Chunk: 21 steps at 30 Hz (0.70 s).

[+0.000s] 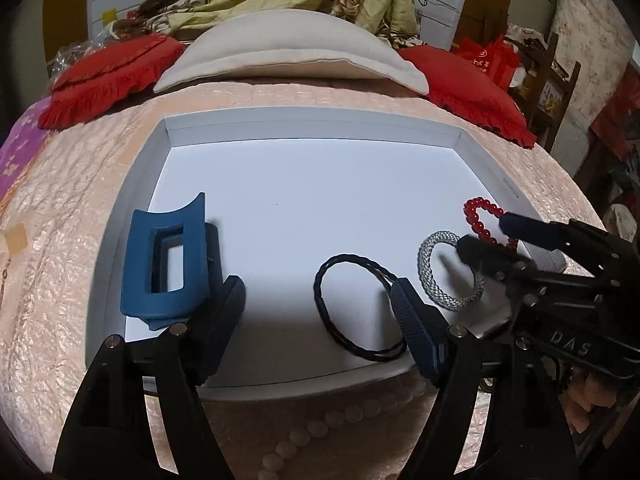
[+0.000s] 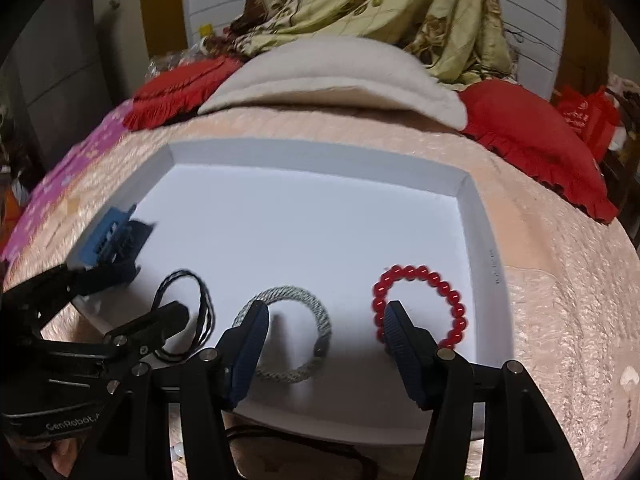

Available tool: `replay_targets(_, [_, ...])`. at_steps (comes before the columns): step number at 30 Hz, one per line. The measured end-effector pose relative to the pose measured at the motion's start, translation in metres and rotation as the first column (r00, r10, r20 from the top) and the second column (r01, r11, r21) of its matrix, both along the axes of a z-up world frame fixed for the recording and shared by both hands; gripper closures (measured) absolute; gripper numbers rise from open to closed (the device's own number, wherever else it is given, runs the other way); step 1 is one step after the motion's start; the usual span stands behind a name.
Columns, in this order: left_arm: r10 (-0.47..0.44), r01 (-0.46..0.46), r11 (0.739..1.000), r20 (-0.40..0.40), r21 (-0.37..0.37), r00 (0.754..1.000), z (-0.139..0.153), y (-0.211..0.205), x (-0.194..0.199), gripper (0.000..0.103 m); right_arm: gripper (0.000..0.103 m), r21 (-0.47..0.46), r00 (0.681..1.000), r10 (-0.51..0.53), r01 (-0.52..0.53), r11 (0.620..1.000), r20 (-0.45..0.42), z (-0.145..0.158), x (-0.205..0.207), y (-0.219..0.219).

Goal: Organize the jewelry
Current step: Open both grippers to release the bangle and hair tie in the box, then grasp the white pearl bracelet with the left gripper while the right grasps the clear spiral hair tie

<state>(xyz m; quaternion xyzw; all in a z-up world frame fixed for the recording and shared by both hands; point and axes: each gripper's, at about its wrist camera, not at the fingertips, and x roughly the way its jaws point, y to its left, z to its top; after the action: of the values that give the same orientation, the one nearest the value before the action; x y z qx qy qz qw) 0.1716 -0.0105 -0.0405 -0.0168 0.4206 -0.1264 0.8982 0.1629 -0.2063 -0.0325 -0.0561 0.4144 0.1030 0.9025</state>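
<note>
Hand-held gripper on the left [image 1: 318,300] hovers with its jaws apart over the near edge of a shallow white tray [image 1: 312,128] that lies on a bed. The right hand-held gripper [image 2: 326,318] hovers beside it, jaws also apart and clamped on nothing.

Four pieces lie in a row along the tray's near edge. A blue hair claw [image 1: 166,258] sits at the tray's near left corner, just beside the left gripper's outer finger. A black braided hair tie [image 1: 356,306] lies towards the middle, partly under the other left finger. A silver-grey woven bracelet [image 2: 294,334] comes next, with one right finger over its left side. A red bead bracelet [image 2: 420,306] lies nearest the tray's right wall, under the other right finger. A strand of pale beads [image 1: 320,424], blurred and possibly a necklace, rests on the bedspread outside the tray's near edge.

Both grippers appear to have let go, so the step is best finished by lifting straight up, clear of the loops, so no finger snags or drags a piece. Next, that strand outside the tray seems worth fetching.
</note>
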Motion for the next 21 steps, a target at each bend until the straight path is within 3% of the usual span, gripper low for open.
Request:
replay_targets(8, [-0.011,0.011,1.0,0.018,0.016,1.0,0.004,-0.004,-0.006,0.027,0.045,-0.006,0.998,-0.035,0.035,0.999,0.044,0.011,-0.002,-0.012])
replay_targets(21, [-0.036,0.031,0.999,0.14,0.041,0.99,0.041,0.011,-0.046,0.027,0.045,0.004,0.993,-0.046,0.046,0.999,0.106,0.035,-0.026,-0.034])
